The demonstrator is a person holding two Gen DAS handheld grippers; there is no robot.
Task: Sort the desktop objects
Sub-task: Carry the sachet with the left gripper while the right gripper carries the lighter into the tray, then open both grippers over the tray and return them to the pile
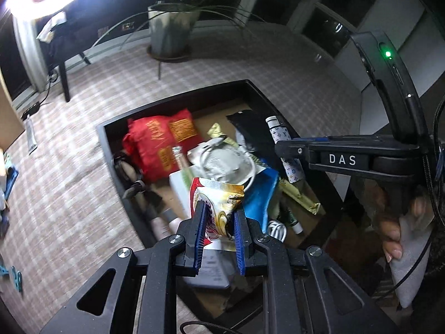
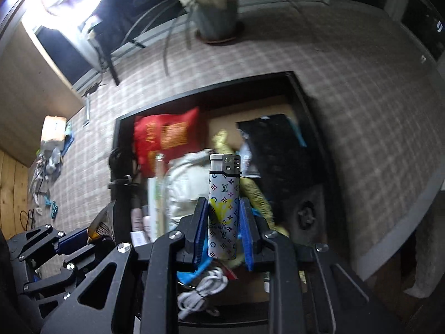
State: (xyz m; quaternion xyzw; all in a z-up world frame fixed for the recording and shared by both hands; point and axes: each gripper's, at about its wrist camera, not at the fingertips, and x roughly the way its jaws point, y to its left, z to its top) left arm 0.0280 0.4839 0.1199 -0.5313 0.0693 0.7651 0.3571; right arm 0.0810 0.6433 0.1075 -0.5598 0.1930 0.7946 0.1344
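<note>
My left gripper (image 1: 219, 211) is shut on a red, white and gold snack packet (image 1: 215, 204) and holds it above a black tray (image 1: 178, 98) full of mixed items. My right gripper (image 2: 222, 206) is shut on a white patterned lighter (image 2: 224, 203), held upright over the same tray (image 2: 205, 87). The right gripper and lighter also show in the left wrist view (image 1: 286, 144), to the right of the packet. The left gripper shows at the lower left of the right wrist view (image 2: 83, 236).
The tray holds a red pouch (image 1: 158, 142), a grey-white bag (image 1: 222, 161), a black pouch (image 2: 281, 144), a white cable (image 2: 203, 289), green-gold wrappers (image 1: 300, 194) and tubes. A potted plant (image 1: 172, 25) stands behind on the checked floor. Clutter lies at the left (image 2: 52, 144).
</note>
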